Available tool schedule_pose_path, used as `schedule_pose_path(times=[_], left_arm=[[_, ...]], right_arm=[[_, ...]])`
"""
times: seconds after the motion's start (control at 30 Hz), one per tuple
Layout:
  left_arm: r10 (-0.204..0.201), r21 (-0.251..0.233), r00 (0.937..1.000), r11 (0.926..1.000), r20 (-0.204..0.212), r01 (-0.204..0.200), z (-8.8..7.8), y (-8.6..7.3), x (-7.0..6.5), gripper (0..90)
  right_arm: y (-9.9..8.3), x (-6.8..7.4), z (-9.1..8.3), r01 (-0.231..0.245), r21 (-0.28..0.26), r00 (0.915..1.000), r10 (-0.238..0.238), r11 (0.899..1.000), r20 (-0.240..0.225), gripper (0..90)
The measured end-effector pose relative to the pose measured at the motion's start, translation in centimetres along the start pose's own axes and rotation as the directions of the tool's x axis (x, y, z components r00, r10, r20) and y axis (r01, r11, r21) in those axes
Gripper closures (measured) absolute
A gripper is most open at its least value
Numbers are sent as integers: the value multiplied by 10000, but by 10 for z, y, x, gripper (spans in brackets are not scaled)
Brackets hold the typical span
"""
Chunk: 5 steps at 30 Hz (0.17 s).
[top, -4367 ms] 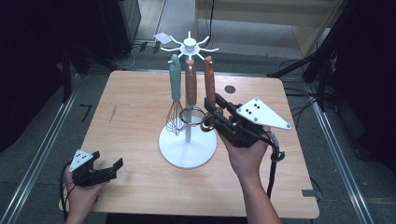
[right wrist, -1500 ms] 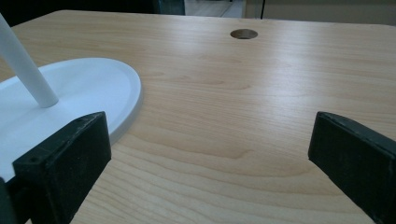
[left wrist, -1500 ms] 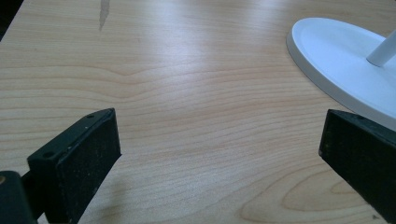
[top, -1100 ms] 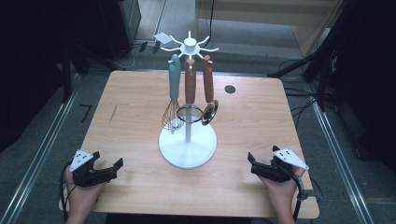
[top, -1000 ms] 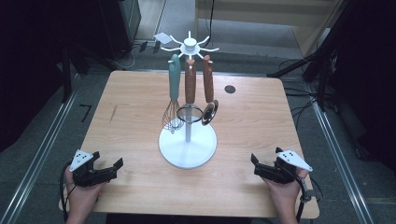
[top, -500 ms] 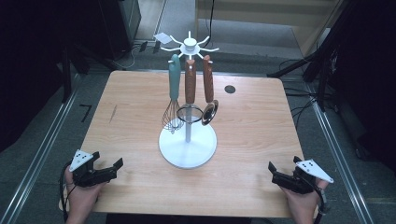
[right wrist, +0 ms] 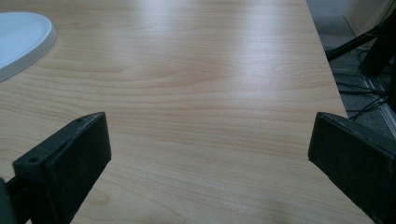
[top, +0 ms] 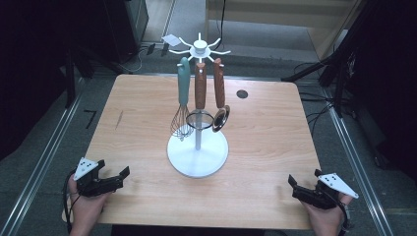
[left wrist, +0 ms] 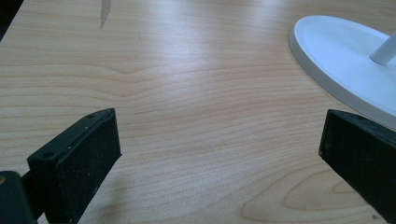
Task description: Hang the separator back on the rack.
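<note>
With both your left claw [top: 114, 181] and right claw [top: 301, 189] spread empty at the counter's [top: 275, 137] near edge, the utensil stand [top: 197, 156] looks loaded, so hold back.

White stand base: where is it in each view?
High view: white stand base at table centre.
Left gripper view: upper right, rim curving behind the right jaw.
Right gripper view: upper left corner, a sliver of rim.
Shared landmark: the wooden table.

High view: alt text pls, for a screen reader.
A white rack stands mid-table with a whisk, strainer and spoon hanging from it. The left claw and right claw rest open at the near corners.
</note>
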<state>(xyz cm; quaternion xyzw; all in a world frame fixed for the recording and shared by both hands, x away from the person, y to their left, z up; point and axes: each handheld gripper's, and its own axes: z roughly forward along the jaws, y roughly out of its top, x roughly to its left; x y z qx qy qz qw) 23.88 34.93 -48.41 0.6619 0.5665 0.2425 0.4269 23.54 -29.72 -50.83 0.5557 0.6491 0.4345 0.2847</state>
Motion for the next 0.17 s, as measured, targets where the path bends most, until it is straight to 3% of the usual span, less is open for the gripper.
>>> schedule_pose_path(times=[0.17], left_arm=[[-28, 5, 10000, 10000, -12, 28, 0, 0, 0, 0]], right_arm=[[0, 0, 1, 51, 24, 10000, -51, 10000, -5, 0]])
